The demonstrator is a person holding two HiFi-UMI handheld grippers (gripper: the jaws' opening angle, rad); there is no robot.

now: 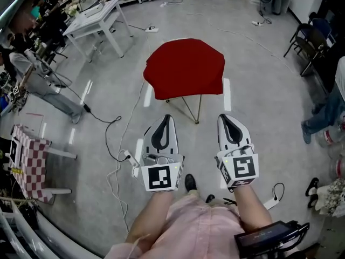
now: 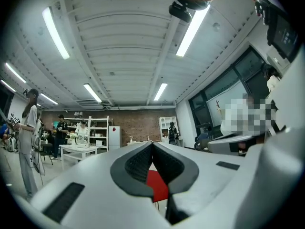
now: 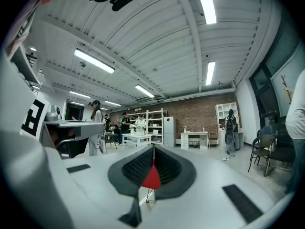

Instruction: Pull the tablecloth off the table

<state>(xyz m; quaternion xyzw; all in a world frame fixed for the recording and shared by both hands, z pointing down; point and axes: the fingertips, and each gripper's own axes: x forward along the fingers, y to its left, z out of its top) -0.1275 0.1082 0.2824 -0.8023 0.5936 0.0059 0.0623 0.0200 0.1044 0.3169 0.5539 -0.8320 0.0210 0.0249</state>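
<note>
A red tablecloth drapes over a small table with thin metal legs in the middle of the floor. Both grippers hang in the air on the near side of it, apart from the cloth. My left gripper is shut and empty, its tips pointing at the table's near left edge. My right gripper is also shut with nothing in it, near the table's right front. A sliver of the red tablecloth shows past the closed jaws in the left gripper view, and the red tablecloth likewise in the right gripper view.
A white table stands at the back left, a checkered-cloth table at the near left. Cables and a power strip lie on the floor left of my feet. Chairs and a person's leg are at the right.
</note>
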